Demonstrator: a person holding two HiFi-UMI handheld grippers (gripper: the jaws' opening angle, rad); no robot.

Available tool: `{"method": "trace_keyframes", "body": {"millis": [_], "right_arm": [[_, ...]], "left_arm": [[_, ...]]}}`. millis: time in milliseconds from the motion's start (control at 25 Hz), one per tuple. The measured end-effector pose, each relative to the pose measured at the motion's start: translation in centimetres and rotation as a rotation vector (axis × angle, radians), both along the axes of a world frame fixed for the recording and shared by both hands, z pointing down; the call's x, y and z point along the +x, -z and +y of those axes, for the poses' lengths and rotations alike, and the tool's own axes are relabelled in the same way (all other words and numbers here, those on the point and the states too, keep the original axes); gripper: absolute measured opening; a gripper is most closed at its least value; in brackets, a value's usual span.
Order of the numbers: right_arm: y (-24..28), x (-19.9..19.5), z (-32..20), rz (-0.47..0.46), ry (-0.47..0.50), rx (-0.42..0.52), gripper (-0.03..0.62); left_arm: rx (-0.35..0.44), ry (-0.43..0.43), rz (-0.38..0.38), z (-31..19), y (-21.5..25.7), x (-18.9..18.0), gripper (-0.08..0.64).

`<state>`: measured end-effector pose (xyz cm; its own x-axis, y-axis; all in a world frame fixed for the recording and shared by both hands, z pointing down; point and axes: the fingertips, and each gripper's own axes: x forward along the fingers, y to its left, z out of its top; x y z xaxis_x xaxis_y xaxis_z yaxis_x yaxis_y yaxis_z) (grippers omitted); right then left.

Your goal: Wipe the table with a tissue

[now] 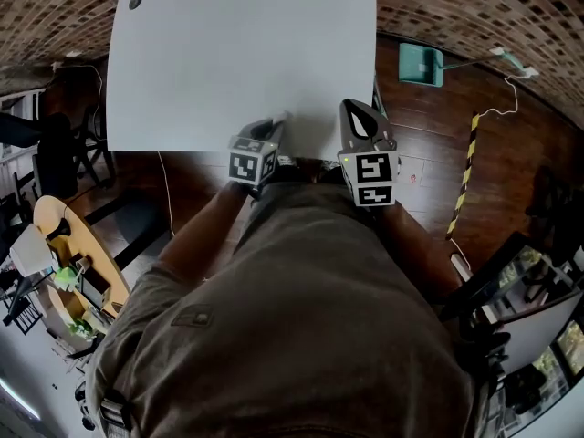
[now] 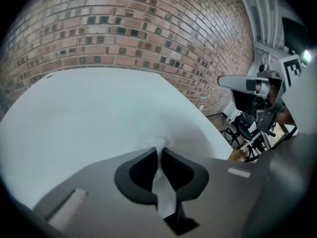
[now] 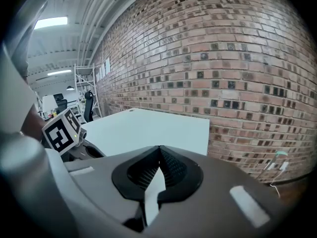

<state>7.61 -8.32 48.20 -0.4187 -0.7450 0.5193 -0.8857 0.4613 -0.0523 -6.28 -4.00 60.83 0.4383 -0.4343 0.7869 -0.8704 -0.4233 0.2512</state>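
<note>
Our own torso hides our hands and the table's (image 1: 237,53) near edge. Of the tissue (image 2: 153,144) we see only a small white tuft, pinched in the closed left gripper (image 2: 159,150) and poking past its tips, low over the tabletop. Our right gripper (image 3: 158,150) is closed and empty, just beside it.

A brick wall (image 3: 237,58) rises behind a dark wooden floor (image 1: 520,162). On the floor lie a teal dustpan (image 1: 422,65) and a yellow-and-black striped strip (image 1: 465,172), perhaps tape. Black office chairs (image 2: 245,128) stand off to one side. A metal shelving rack (image 3: 83,90) stands beneath lit ceiling lights (image 3: 51,22).
</note>
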Motion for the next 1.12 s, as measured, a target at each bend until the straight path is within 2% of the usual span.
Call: {"method": "trace_keyframes", "body": {"millis": [240,720,920,1120], "right_arm": [[0.3,-1.7,-1.0,0.007,0.019,0.003,0.015],[0.4,-4.4,-1.7,0.001,0.026,0.005,0.015],[0.6,-3.6,-1.7,0.003,-0.005,0.007,0.015],[0.5,-1.2,-1.6,0.010,-0.053,0.007,0.015]], "left_arm": [[0.000,0.083,0.010,-1.3,-0.4,-3.4,0.025],[0.026,0.253,-0.076,-3.9,-0.4,-12.3,0.025],[0.027,0.259,-0.099,-4.5,-0.4,-12.3,0.025],[0.032,0.199,-0.086,-5.9,-0.5,-9.1,0.025]]}}
